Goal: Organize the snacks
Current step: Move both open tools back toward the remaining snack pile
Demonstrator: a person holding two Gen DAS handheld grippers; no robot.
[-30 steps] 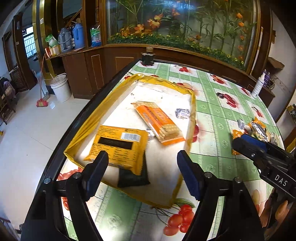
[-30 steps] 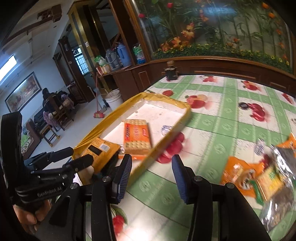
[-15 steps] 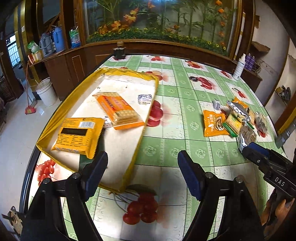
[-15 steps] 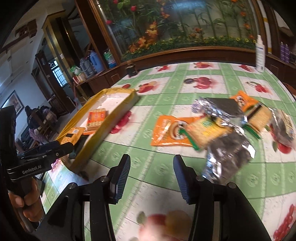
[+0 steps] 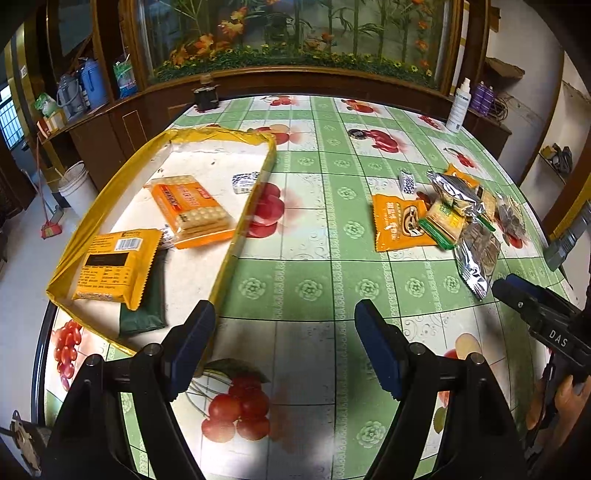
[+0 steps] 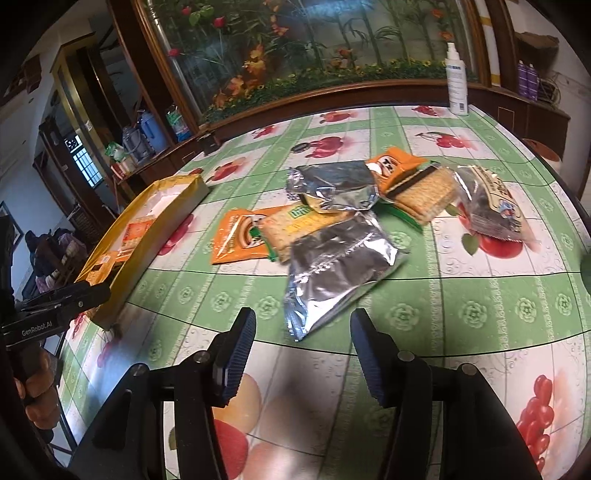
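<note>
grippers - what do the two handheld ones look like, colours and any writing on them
Both are black frames with two angled arms, round bolts at the joints and dark blue ribbed pads. The left gripper reads "GenRobot.AI" in white on its side, seen in the right wrist view. The right gripper reads "DAS" in white on its side, seen in the left wrist view. No cables or sleeves are clearly visible.

Dark wooden cabinets (image 5: 110, 136) – glass flower display (image 5: 295, 33) – white tiled floor (image 5: 26, 266).
</note>
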